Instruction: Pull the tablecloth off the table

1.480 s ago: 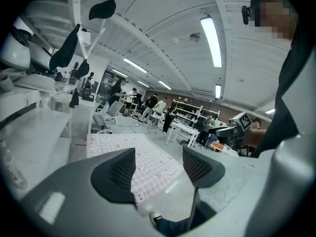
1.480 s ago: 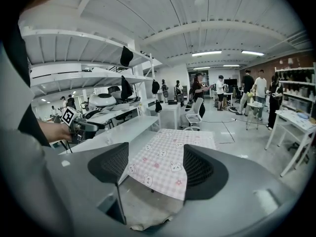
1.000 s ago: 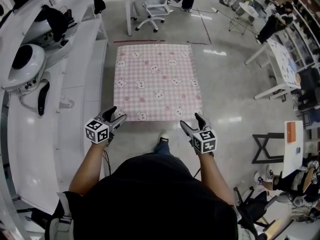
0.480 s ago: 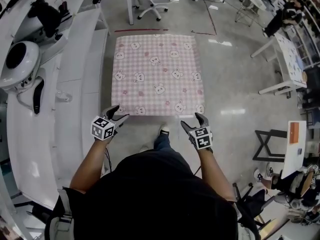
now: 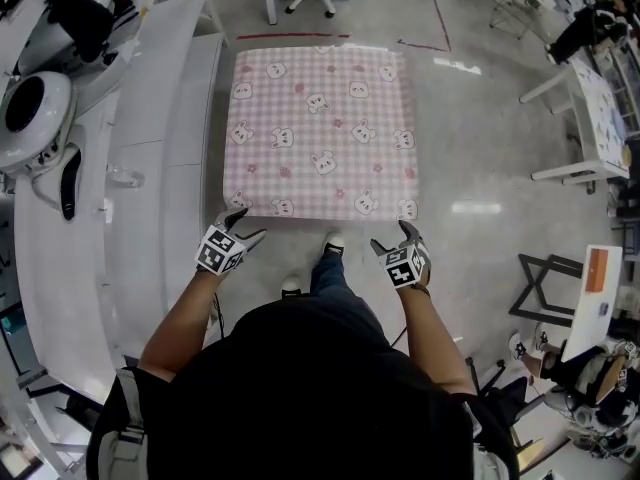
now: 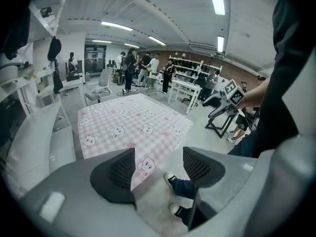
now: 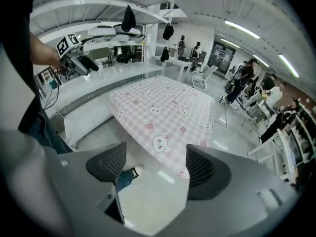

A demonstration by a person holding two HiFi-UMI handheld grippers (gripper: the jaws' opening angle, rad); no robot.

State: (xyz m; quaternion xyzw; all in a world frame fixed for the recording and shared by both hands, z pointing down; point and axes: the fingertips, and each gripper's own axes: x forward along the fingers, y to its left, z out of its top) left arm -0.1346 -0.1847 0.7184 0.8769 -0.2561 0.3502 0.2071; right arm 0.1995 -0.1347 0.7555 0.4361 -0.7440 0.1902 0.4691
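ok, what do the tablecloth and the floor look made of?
Tablecloth: probably thin fabric, possibly coated; matte pink check with printed cartoon animals, lying flat with no glare. Floor: smooth grey and glossy, likely polished concrete or epoxy; it mirrors the ceiling lights as bright patches.

No readable writing anywhere, honestly. The cubes on the left gripper (image 5: 246, 226) and right gripper (image 5: 392, 236) only show black-and-white square patterns, no letters or digits. The pink checked tablecloth (image 5: 320, 133) has cartoon animal faces and little flowers, no words. The orange card (image 5: 596, 269) at the right edge is too small to read.
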